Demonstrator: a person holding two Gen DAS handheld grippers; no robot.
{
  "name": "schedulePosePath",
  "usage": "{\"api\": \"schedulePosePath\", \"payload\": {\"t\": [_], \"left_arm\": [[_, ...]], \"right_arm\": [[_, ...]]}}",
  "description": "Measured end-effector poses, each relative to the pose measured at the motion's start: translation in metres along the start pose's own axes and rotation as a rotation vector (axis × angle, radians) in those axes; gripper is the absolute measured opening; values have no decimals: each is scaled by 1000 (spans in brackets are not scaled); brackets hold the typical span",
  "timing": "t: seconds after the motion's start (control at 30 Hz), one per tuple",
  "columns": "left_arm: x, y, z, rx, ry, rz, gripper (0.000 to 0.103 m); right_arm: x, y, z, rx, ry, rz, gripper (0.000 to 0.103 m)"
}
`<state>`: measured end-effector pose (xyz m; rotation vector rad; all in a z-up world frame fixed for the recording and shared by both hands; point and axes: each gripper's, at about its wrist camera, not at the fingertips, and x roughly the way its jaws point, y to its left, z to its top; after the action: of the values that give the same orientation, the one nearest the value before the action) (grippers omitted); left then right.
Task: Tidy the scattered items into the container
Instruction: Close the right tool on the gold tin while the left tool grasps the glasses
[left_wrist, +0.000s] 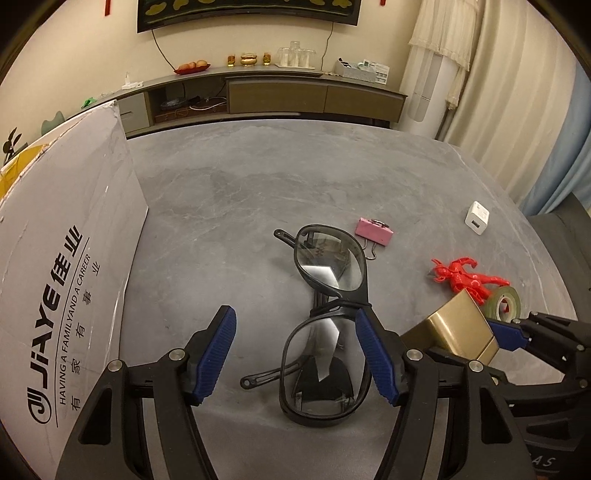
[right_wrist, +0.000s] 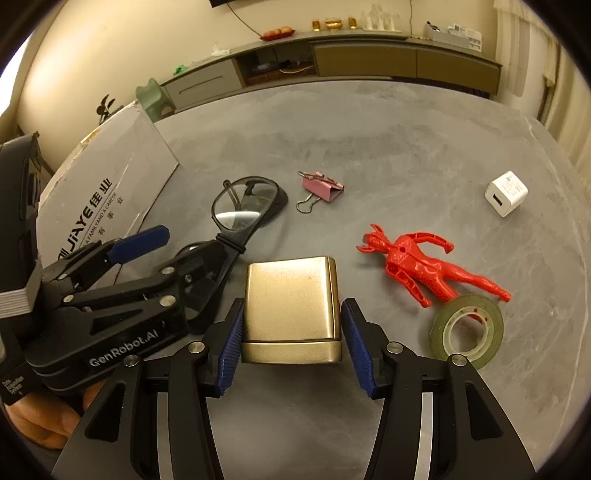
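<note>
Black-framed glasses (left_wrist: 325, 314) (right_wrist: 245, 210) lie on the grey table (left_wrist: 240, 184). My left gripper (left_wrist: 295, 354) (right_wrist: 184, 243) is open around one lens, its right finger touching the frame's bridge. A gold box (right_wrist: 291, 299) (left_wrist: 461, 332) sits between the pads of my right gripper (right_wrist: 293, 343), which press on both its sides. I cannot tell if it is lifted. The white cardboard container (left_wrist: 66, 258) (right_wrist: 103, 184) stands at the left. A pink binder clip (left_wrist: 373, 230) (right_wrist: 321, 186), white charger cube (left_wrist: 477, 218) (right_wrist: 506, 192), red figure (left_wrist: 465, 278) (right_wrist: 417, 264) and tape roll (left_wrist: 504, 302) (right_wrist: 469, 332) lie scattered.
A hand (right_wrist: 40, 424) holds the left gripper at the lower left of the right wrist view. Beyond the table's far edge runs a low cabinet (left_wrist: 277, 96) (right_wrist: 369, 59) along the wall. Curtains (left_wrist: 517, 92) hang at the right.
</note>
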<state>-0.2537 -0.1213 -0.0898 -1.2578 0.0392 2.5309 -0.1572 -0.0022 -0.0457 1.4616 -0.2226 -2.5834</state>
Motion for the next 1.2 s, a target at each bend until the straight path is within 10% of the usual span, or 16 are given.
{"api": "schedulePosePath", "payload": {"t": [1.2], "left_arm": [[-15, -6, 10, -28, -12, -32, 51]], "right_arm": [[-22, 2, 3, -1, -51, 19, 51]]}}
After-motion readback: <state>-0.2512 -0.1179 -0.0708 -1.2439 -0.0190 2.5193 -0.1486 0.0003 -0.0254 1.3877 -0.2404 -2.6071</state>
